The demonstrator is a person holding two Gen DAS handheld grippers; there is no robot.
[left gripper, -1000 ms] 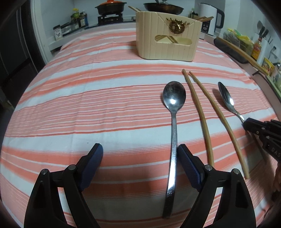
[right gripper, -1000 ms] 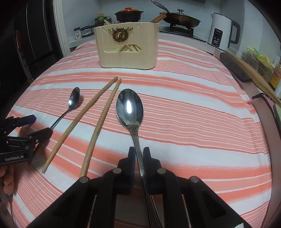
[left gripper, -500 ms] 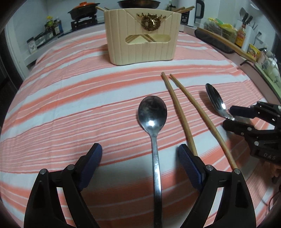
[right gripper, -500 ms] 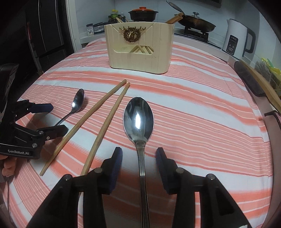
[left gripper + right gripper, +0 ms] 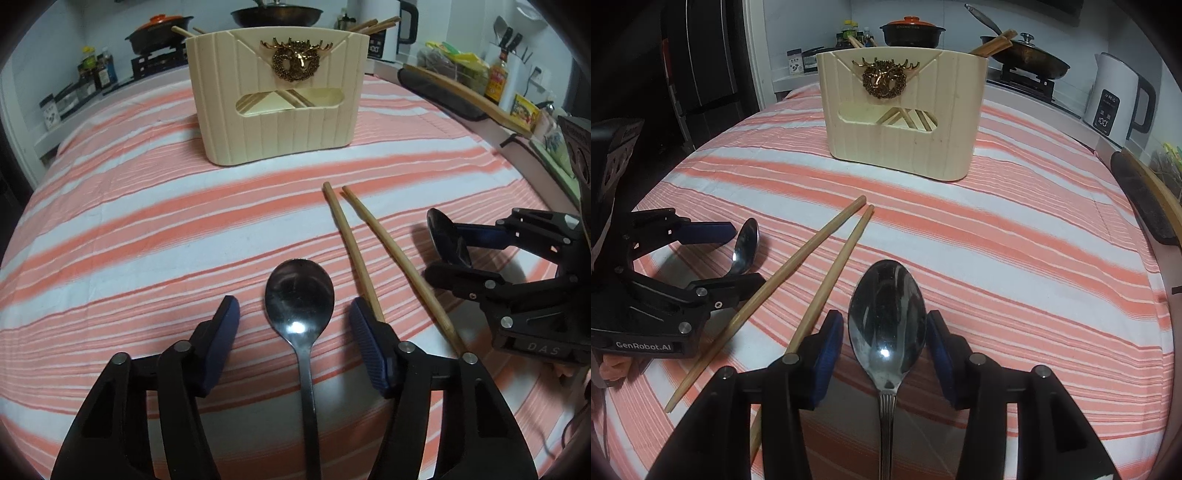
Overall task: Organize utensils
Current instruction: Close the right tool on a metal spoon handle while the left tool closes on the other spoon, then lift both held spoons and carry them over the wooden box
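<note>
A kitchen counter with a wok (image 5: 276,15), pot (image 5: 911,32) and kettle (image 5: 1115,99) lies behind the tabletop (image 5: 110,229) with its orange-striped cloth. A cream holder (image 5: 277,96) stands on it, chopsticks (image 5: 369,258) nearer. Each gripper's jaws, left (image 5: 293,334) just narrowing, right (image 5: 884,349) just widening, stand open around a spoon (image 5: 300,299) (image 5: 886,325) without touching.

A: The cloth (image 5: 147,221) is striped coral and white, right?
B: Yep. The holder (image 5: 277,99) is cream with a gold emblem (image 5: 295,59), and blue pads are seen on black fingers (image 5: 218,350).
</note>
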